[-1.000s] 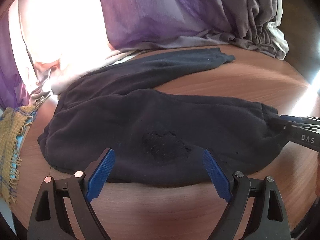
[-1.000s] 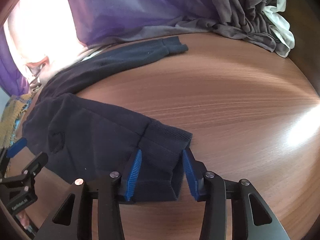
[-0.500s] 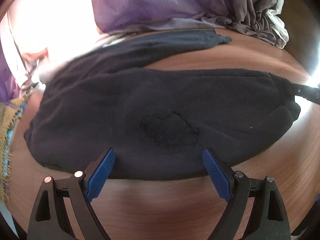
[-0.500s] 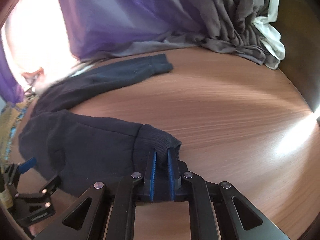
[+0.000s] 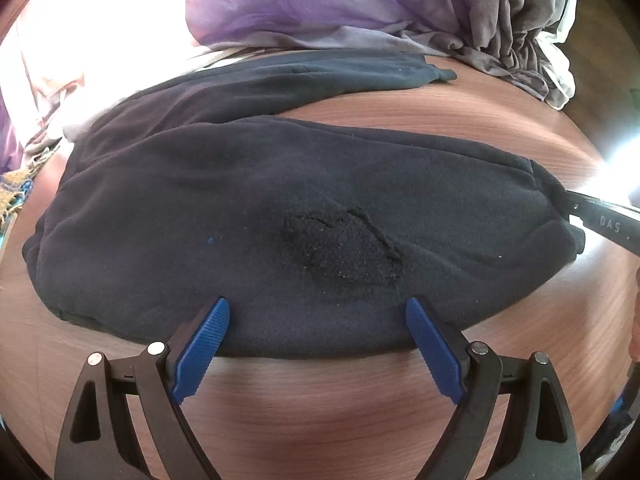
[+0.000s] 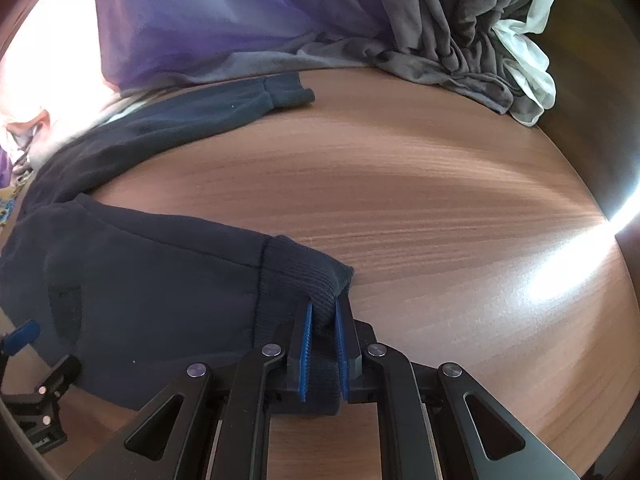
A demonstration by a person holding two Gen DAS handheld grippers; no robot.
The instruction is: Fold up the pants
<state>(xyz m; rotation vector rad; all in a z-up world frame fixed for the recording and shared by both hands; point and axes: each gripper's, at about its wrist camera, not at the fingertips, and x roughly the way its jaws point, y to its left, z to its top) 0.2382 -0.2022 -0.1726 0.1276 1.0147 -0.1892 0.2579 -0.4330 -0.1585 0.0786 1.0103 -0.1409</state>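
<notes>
Wood-grain table [image 6: 440, 184] fills most of what I see, with a heap of purple and grey cloth [image 5: 360, 12] piled along its far edge and a hard glare coming in low from the right. On it lie the pants [image 5: 280, 208], dark navy fleece, spread sideways with the near leg running across in front of me and the far leg [image 6: 224, 100] trailing off toward the heap, its ribbed cuff lying flat. My right gripper [image 6: 322, 332] is clenched on the near leg's cuff [image 6: 304, 276], only a thin pinch of ribbing between the blue pads. My left gripper [image 5: 316, 344] stands spread wide, its tips just at the near hem of the fabric, grasping nothing. What worries me is that shallow bite: if I pull the leg across, I judge the cuff could slide out and drop short. With the left holding nothing, the whole garment may drag over the smooth wood instead of folding, or bunch toward the heap behind. Near the middle there is a rough, puckered patch [image 5: 344, 248] in the fleece, which could snag or crease the fold.
</notes>
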